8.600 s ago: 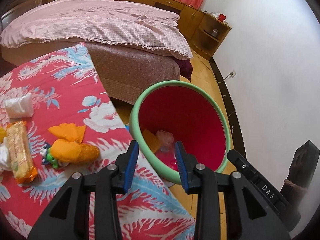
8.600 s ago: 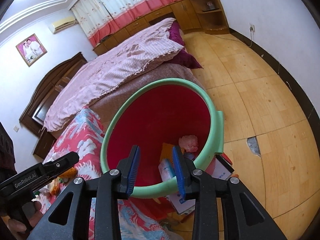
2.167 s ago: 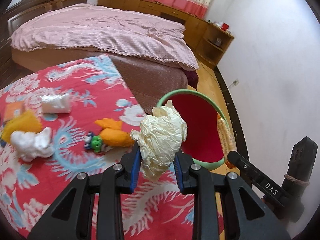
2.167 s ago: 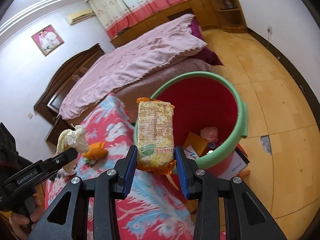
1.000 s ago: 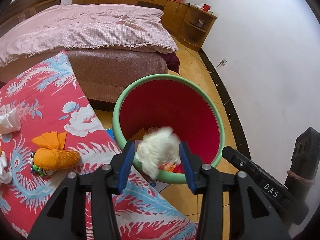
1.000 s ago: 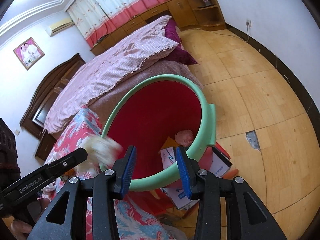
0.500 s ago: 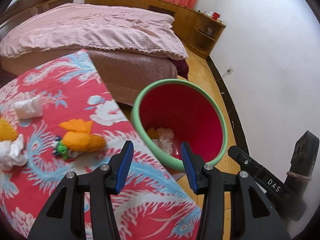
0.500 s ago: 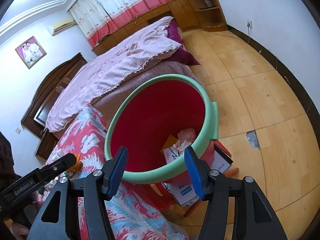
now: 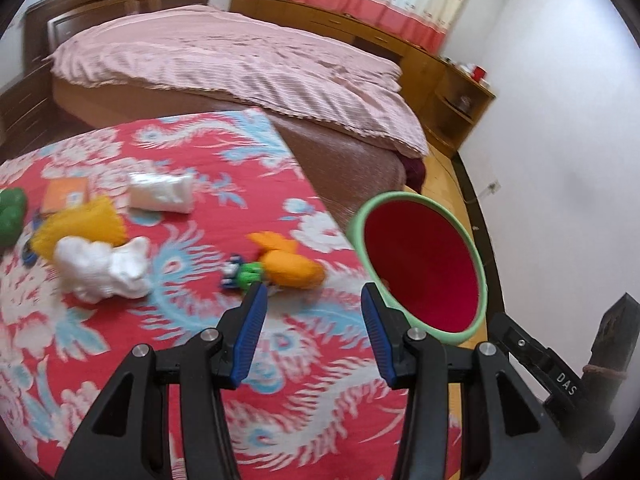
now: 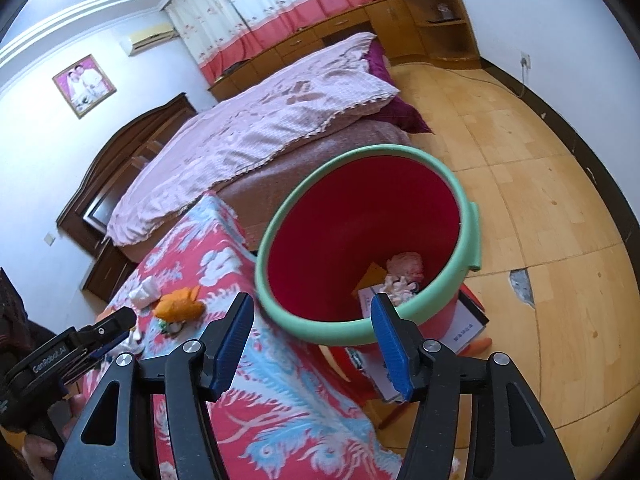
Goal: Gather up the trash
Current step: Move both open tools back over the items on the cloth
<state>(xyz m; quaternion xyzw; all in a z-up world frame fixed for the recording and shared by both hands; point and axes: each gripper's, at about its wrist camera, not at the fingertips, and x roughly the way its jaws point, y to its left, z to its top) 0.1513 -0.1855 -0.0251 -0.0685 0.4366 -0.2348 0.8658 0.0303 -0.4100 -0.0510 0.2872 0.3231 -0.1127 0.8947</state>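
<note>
A red bin with a green rim [image 9: 420,200] [image 10: 470,236] stands on the floor beside the table and holds crumpled paper [image 10: 402,276] and wrappers. My left gripper [image 9: 312,312] is open and empty above the red floral tablecloth [image 9: 168,320], just in front of an orange plush toy [image 9: 292,266]. Further left lie a crumpled white wad [image 9: 102,268], a yellow item [image 9: 80,228], a white packet [image 9: 160,192] and an orange card [image 9: 66,196]. My right gripper [image 10: 312,328] is open and empty, just short of the bin's near rim.
A bed with a pink cover [image 9: 224,56] stands behind the table. A green object [image 9: 10,216] lies at the table's left edge. Boxes [image 10: 464,324] lie on the wooden floor [image 10: 540,200] under the bin. A white wall [image 9: 560,140] is on the right.
Both grippers dropped their trash into the bin and opened wider. The left gripper has swung back left over the table. The right gripper has pulled back a little from the bin.
</note>
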